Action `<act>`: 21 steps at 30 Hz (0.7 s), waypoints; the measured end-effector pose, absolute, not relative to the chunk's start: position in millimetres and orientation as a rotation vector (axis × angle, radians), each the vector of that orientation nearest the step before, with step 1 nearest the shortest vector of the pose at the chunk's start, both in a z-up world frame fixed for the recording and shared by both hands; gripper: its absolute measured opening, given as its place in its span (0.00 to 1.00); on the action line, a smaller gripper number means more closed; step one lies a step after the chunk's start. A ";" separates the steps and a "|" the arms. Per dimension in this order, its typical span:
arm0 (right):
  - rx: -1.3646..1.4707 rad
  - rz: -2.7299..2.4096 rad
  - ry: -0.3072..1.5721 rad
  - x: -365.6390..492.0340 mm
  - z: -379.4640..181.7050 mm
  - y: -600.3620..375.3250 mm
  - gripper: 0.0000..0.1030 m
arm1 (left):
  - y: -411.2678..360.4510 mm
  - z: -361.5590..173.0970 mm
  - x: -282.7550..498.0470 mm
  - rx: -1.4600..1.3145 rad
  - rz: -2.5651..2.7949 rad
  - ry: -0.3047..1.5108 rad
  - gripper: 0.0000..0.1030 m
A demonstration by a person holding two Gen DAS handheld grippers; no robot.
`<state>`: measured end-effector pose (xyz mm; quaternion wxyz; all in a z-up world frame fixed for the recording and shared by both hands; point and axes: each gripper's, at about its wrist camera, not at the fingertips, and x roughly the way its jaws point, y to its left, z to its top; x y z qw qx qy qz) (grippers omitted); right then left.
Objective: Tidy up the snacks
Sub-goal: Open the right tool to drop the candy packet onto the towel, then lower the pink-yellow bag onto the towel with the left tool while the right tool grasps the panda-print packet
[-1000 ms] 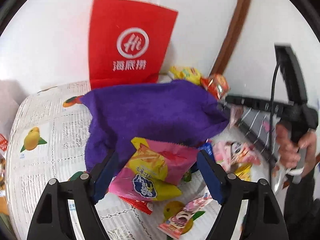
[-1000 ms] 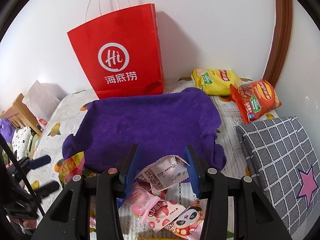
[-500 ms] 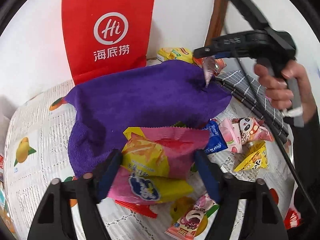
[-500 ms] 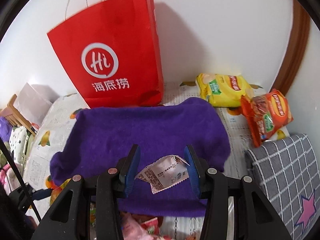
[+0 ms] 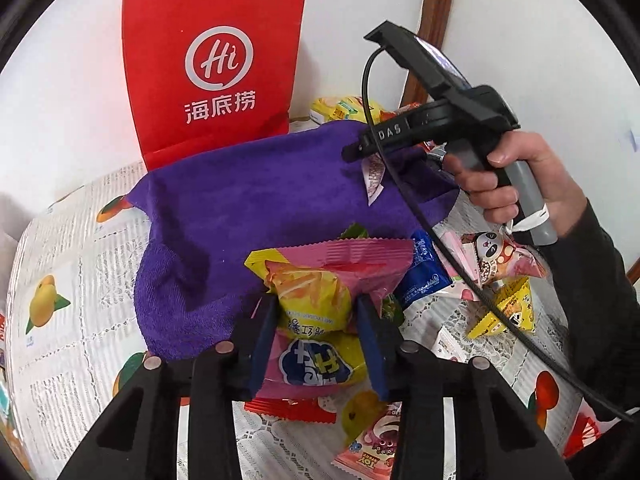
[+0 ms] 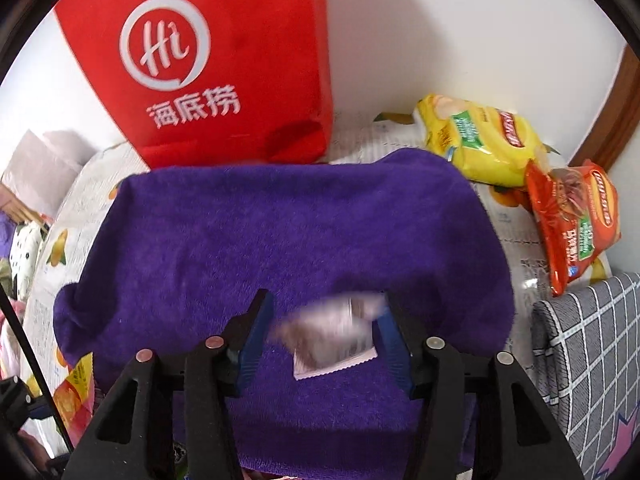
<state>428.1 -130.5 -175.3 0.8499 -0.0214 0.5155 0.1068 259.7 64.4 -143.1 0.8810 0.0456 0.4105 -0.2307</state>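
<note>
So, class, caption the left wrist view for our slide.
Left gripper closing on a pink-yellow snack bag beside a purple towel.

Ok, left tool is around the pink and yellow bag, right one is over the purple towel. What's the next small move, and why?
Probably finish closing the left tool on the pink and yellow bag, then lift: its jaws are closing on the bag's sides. The right tool is opening, dropping its small packet over the purple towel.
</note>
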 end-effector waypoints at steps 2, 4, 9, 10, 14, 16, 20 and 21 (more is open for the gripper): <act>-0.055 0.236 1.077 424.5 -172.5 -128.5 0.60 | 65.2 -142.8 259.2 0.089 -0.482 0.853 0.34; -0.062 0.241 1.059 420.4 -166.9 -127.7 0.61 | 64.6 -142.8 258.1 0.095 -0.480 0.850 0.33; -0.049 0.248 1.024 405.2 -147.6 -130.7 0.62 | 66.6 -141.3 254.6 0.078 -0.470 0.853 0.29; -0.043 0.246 1.014 400.0 -142.9 -132.9 0.62 | 67.6 -141.0 253.8 0.071 -0.467 0.854 0.29; -0.024 0.252 0.988 381.9 -129.7 -138.8 0.62 | 74.0 -139.4 250.1 0.043 -0.451 0.853 0.28; -0.021 0.254 0.981 371.6 -124.4 -142.0 0.62 | 77.5 -136.8 247.2 0.025 -0.444 0.851 0.28; -0.007 0.252 0.969 351.4 -116.5 -151.0 0.62 | 82.6 -128.3 242.3 0.008 -0.427 0.836 0.28; 0.000 0.253 0.967 346.4 -114.9 -153.5 0.62 | 84.0 -124.9 240.9 0.003 -0.423 0.831 0.28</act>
